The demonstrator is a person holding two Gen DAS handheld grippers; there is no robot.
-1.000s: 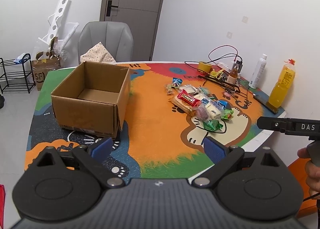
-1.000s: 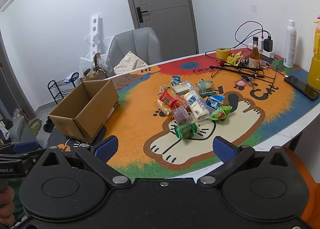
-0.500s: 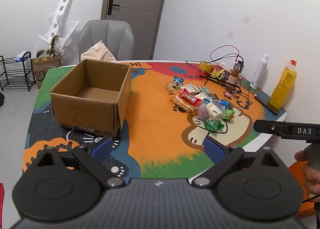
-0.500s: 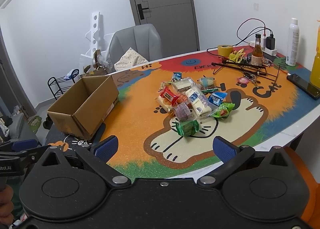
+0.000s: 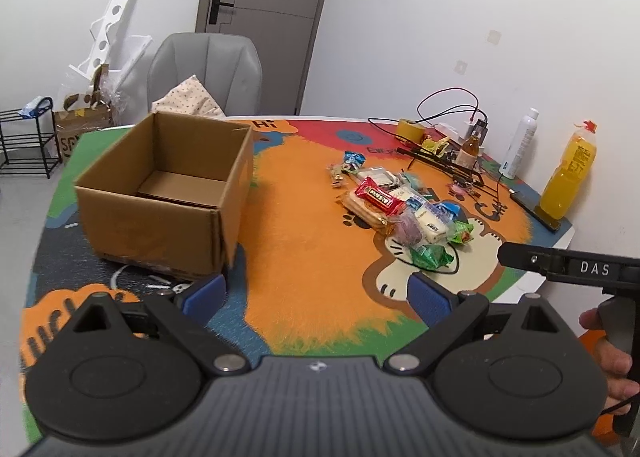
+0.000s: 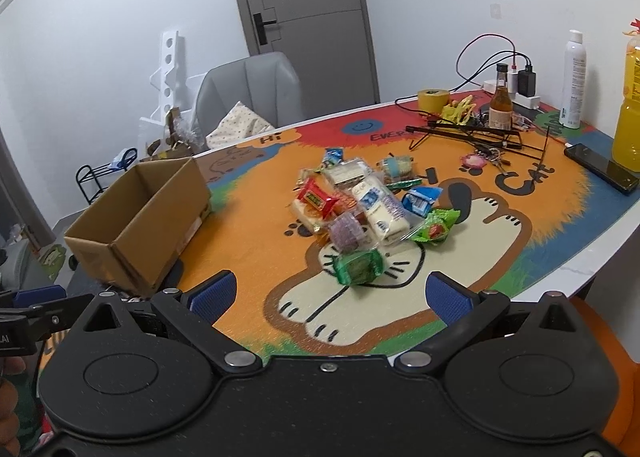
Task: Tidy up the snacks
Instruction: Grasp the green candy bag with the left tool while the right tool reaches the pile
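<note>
We hold the left gripper (image 5: 316,293) with its blue pads (image 5: 206,293) spread wide, nothing between them, above the near edge of the table (image 5: 536,281). Our right gripper (image 6: 328,295) is likewise spread wide and empty, its blue pads (image 6: 214,293) clear of everything. Just ahead of the right gripper lies the green packet (image 6: 358,266), the nearest piece of the snack pile (image 6: 360,205) heaped on the cartoon mat (image 6: 256,233). A red wrapper (image 6: 318,199) sits on a cracker pack in that heap. To the left, well apart from the pile, stands the open cardboard box (image 5: 168,193); we see only bare cardboard inside it, though its near wall hides part of the floor. The wrappers' print is too small to read.
</note>
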